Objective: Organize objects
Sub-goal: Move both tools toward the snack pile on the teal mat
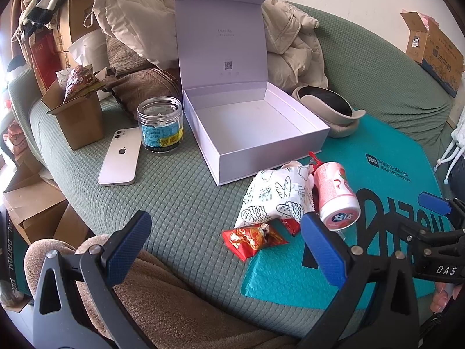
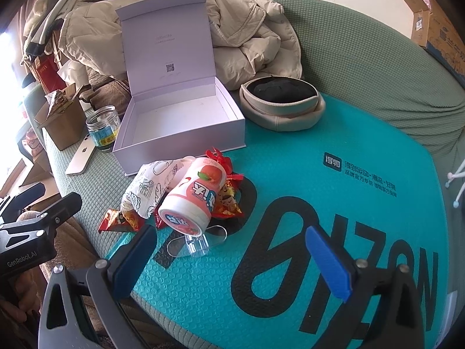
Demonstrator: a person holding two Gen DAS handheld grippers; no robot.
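Right gripper (image 2: 232,261) fingers spread wide, holding nothing — pink bottle (image 2: 191,200) just ahead. Approach level, straddle mid-body, close gently — lift toward white box (image 2: 180,133).

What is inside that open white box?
Nothing visible: the white box shows only its bare floor in both views. The strip just behind its near wall is hidden.

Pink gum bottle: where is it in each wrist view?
Left wrist: pink gum bottle lies right of centre, just beyond the left tool's right finger.
Right wrist: pink gum bottle lies left of centre, cap toward the camera.
Shared landmark: open white box, behind it in both.
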